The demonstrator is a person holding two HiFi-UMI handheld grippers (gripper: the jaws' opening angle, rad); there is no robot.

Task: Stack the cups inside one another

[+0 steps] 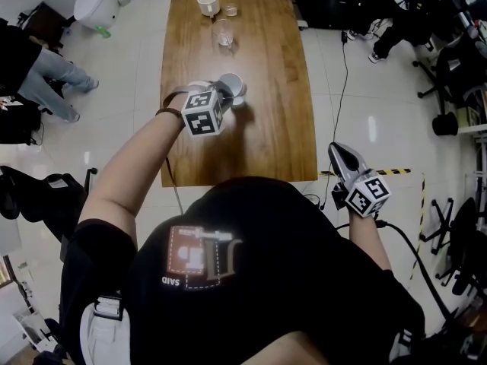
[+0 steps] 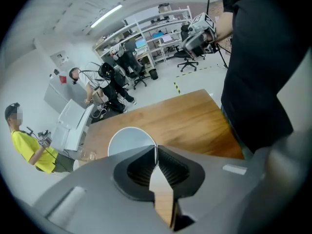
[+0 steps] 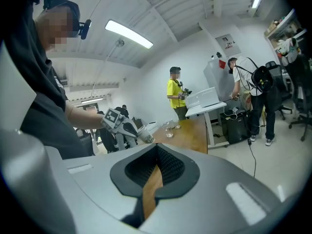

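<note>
My left gripper [image 1: 226,97] hangs over the middle of the wooden table [image 1: 274,128], shut on the rim of a white cup [image 1: 232,84]. In the left gripper view the pads pinch the cup's [image 2: 127,140] thin wall edge-on, just above the left gripper [image 2: 156,156]. At the table's far end stand a white cup [image 1: 207,3] and two clear glass cups [image 1: 230,7] [image 1: 224,33]. My right gripper [image 1: 339,153] hovers off the table's right side above the floor, shut with nothing between its pads. The right gripper [image 3: 156,156] looks toward the held cup [image 3: 145,136].
A cable [image 1: 344,59] runs across the floor to the right of the table. Office chairs [image 1: 449,67] stand at the far right and a white appliance [image 1: 99,2] at the far left. A person in yellow [image 3: 175,94] stands past the table's far end.
</note>
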